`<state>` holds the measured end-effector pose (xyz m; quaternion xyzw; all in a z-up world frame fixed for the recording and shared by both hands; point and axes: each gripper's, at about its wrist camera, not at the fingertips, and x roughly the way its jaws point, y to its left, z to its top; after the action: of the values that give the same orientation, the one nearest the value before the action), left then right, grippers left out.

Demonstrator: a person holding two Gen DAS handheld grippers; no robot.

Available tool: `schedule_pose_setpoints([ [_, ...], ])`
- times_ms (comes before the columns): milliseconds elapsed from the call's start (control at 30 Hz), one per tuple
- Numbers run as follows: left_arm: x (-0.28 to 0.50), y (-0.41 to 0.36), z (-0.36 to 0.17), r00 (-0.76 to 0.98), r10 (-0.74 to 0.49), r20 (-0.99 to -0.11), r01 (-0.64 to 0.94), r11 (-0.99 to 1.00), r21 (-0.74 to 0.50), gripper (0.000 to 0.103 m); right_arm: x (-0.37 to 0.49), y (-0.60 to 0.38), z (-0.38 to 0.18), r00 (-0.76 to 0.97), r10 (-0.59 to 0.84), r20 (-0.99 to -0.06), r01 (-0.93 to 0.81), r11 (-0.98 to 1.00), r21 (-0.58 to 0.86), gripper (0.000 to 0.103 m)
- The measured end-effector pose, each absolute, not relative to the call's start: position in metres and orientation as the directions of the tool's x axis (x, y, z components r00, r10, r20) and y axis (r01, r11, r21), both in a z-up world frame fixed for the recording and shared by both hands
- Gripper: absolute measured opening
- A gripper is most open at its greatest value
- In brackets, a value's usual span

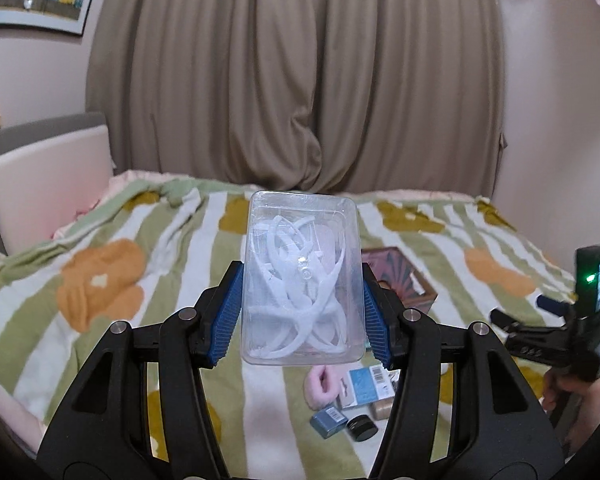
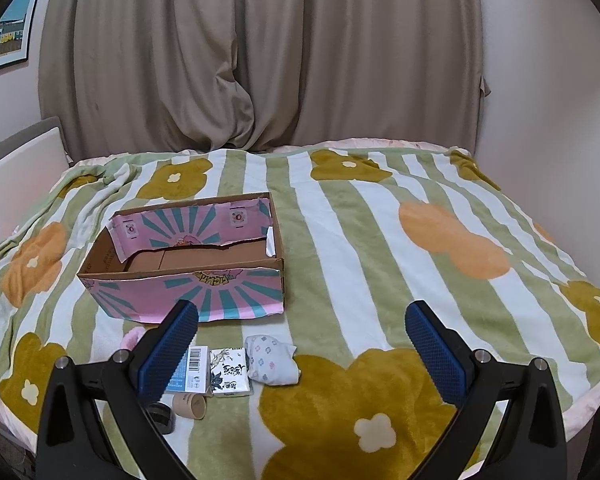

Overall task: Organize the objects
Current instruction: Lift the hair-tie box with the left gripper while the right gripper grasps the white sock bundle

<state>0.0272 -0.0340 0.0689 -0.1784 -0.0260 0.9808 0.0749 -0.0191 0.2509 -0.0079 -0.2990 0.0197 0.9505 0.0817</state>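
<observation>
My left gripper point(image 1: 302, 300) is shut on a clear plastic box point(image 1: 300, 276) of white plastic pieces, held up above the bed. My right gripper point(image 2: 300, 344) is open and empty, low over the bed's near side; it also shows in the left wrist view point(image 1: 556, 320). An open pink and teal cardboard box point(image 2: 188, 268) stands on the blanket ahead of it, partly visible in the left wrist view point(image 1: 404, 276). Near its front lie a blue barcode pack point(image 2: 188, 368), a black-and-white packet point(image 2: 230, 372), folded flower-print socks point(image 2: 270, 360), a tan cup point(image 2: 190, 406), a black jar point(image 2: 162, 416) and a pink item point(image 2: 132, 338).
A green-striped flower blanket point(image 2: 380, 260) covers the bed. Beige curtains point(image 2: 260, 52) hang behind it. A padded headboard point(image 1: 48, 188) is at the left. A small blue box point(image 1: 328, 420) lies by the black jar point(image 1: 362, 428) in the left wrist view.
</observation>
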Motion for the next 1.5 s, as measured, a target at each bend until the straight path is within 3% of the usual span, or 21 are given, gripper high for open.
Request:
schedule_pose_setpoints([
  [400,0.043,-0.032,0.087,-0.945,0.146,-0.291,-0.129,-0.989,-0.076,0.051,-0.051,0.264,-0.026,-0.781,0.025,-0.625,-0.076,-0.996,0.055,0.103],
  [600,0.048,-0.029,0.091,-0.951,0.136,-0.279,-0.122,-0.99,-0.069,0.051,-0.095,0.273,-0.074,-0.663,-0.149,-0.734,0.018,-0.983,0.183,0.103],
  [867,0.05,-0.027,0.091,-0.953,0.116,-0.278,-0.102,-0.993,-0.066,0.051,-0.126,0.279,-0.136,-0.518,-0.218,-0.827,0.037,-0.972,0.233,0.102],
  [1233,0.051,-0.025,0.089,-0.954,0.107,-0.282,-0.092,-0.994,-0.064,0.051,-0.137,0.28,-0.173,-0.413,-0.255,-0.874,0.073,-0.966,0.247,0.066],
  [1500,0.05,-0.025,0.089,-0.952,0.104,-0.287,-0.087,-0.994,-0.071,0.051,-0.137,0.287,-0.173,-0.412,-0.293,-0.863,0.073,-0.954,0.29,0.046],
])
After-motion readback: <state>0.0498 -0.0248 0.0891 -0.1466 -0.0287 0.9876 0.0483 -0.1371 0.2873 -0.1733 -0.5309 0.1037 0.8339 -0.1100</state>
